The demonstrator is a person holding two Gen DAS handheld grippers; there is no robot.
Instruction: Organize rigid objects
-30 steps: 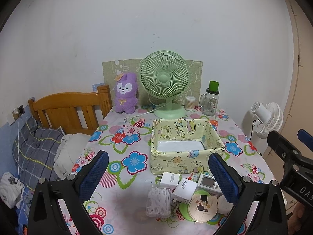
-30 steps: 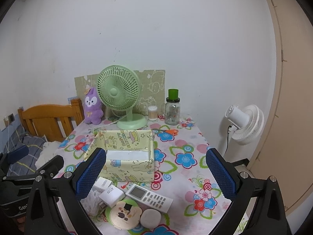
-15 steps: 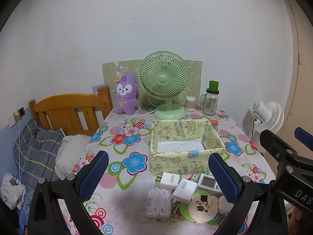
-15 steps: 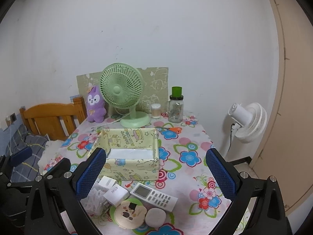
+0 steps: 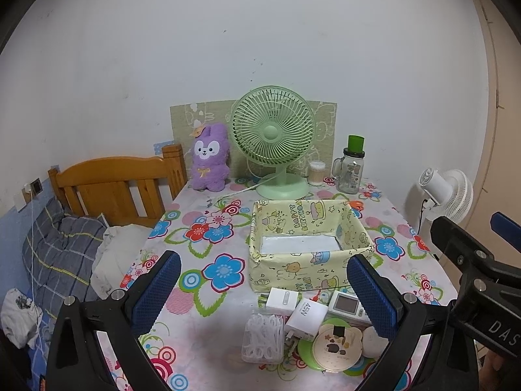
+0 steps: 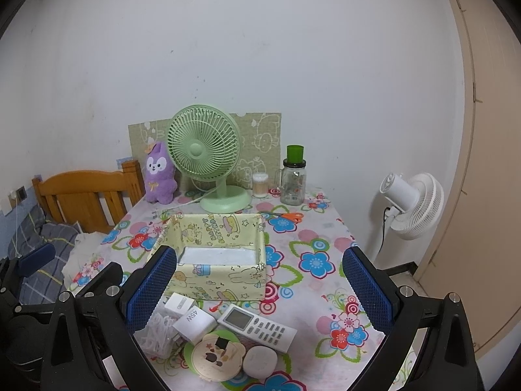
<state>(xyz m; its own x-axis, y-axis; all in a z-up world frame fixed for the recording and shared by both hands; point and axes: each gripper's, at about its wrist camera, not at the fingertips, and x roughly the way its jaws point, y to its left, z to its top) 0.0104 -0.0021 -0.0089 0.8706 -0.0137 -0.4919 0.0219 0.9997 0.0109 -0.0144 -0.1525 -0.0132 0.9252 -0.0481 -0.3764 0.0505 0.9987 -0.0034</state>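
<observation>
We have moved our left gripper (image 5: 260, 296) and right gripper (image 6: 259, 288) slightly closer; both jaws stay wide apart, empty, and the box (image 5: 309, 247) holds nothing yet.

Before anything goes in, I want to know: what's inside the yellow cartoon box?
The yellow box shows only a pale white floor; no objects visible. Its near wall hides the front strip of that floor.

The table (image 5: 202, 319) is viewed from its near edge by both wrist cameras, faced toward the far wall; the yellow box (image 5: 306, 247) (image 6: 218, 260) is shared.
</observation>
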